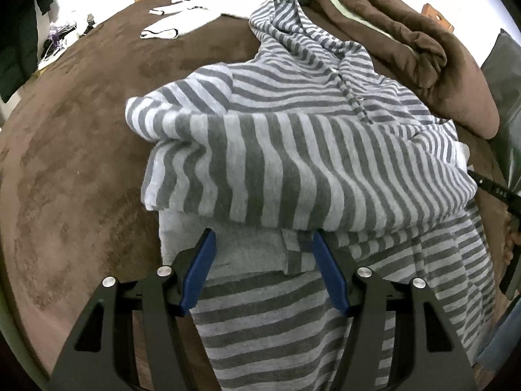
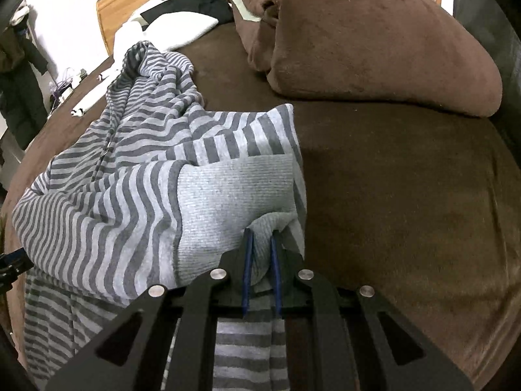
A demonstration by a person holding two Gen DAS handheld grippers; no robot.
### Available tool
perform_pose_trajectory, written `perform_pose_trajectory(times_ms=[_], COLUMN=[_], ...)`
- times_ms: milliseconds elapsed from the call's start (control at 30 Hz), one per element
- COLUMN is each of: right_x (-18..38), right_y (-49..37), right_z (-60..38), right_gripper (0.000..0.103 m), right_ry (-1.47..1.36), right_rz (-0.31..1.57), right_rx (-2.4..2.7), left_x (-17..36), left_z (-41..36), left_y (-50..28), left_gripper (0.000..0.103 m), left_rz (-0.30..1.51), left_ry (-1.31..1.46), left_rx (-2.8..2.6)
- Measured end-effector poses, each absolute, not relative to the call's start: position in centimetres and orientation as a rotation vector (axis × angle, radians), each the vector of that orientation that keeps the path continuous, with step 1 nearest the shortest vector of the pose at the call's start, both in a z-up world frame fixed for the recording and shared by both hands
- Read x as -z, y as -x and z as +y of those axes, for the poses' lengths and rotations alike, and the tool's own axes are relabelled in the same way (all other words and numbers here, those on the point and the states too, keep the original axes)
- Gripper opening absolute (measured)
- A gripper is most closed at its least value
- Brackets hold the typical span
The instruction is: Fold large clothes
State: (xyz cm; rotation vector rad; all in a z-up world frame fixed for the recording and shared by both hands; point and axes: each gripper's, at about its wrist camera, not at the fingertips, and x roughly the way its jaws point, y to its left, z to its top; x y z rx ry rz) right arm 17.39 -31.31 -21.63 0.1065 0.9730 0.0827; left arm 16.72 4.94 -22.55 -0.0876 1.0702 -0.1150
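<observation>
A grey-and-white striped hoodie (image 1: 293,169) is spread over a brown bedspread (image 1: 81,169), partly folded. In the left wrist view a sleeve is laid crosswise over the body of the garment, and the hood with its drawstring is seen beyond it, toward the head of the bed. The left gripper (image 1: 263,238) is held above the lower part of the hoodie with its jaws spread apart; the plain grey cuff of the sleeve and the striped fabric beneath are seen through the gap between the blue pads (image 1: 202,270), but no cloth is pressed by them.

In the right wrist view the right gripper (image 2: 262,233) is seen at the near edge of the hoodie, by the bare bedspread. Its jaws are drawn nearly together and a fold of the plain grey ribbed band is pinched between the blue pads (image 2: 246,260), the fabric being bunched up at the tips. The rest of the garment is seen lying to the left of this gripper, with striped cloth also passing under it.

A heaped brown blanket (image 2: 374,49) is seen beyond the hoodie, and white clothing (image 1: 202,6) lies near the wooden headboard (image 2: 110,13).
</observation>
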Motion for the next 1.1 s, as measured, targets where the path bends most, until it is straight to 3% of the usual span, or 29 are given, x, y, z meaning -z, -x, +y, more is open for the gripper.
perform_pose_trajectory(times_ms=[100,167,267,533,600,667,933,1100], right_x=[20.7,19.2,17.7,18.9,20.0,21.0,20.7,21.7], right_y=[-17.4,-16.9,-16.8,-21.3,-22.3,-22.8,-22.1,-22.4], right_z=[-31.3,-31.4,-30.7,-29.7,-29.9,-29.9,-30.4,-33.2], right_gripper=[0.020,0.040,0.052,0.053,0.043,0.009,0.001,0.001], right_ry=[-0.105,-0.109,-0.088,-0.060,-0.073,-0.080,-0.034,-0.057], right_rz=[0.974,0.943,0.906,0.942,0.971,1.004,0.945,0.982], right_rx=[-0.083,-0.110,-0.150,-0.137,-0.137,-0.145,-0.094,-0.007], left_x=[22.4,21.9,21.1,20.7,20.7,20.7,20.8,21.8], left_z=[5.0,5.2,5.3,6.0,6.3,6.5,7.5,8.1], left_y=[-16.5,-16.1,-15.4,-14.9,-14.9,-14.9,-15.1,-15.4], left_gripper=[0.062,0.062,0.065,0.065,0.065,0.065,0.065,0.066], left_rz=[1.061,1.046,1.022,1.020,1.017,1.012,0.977,0.997], left_ry=[0.097,0.109,0.114,0.114,0.117,0.126,0.159,0.173], left_rx=[0.114,0.117,0.121,0.114,0.108,0.103,0.080,0.085])
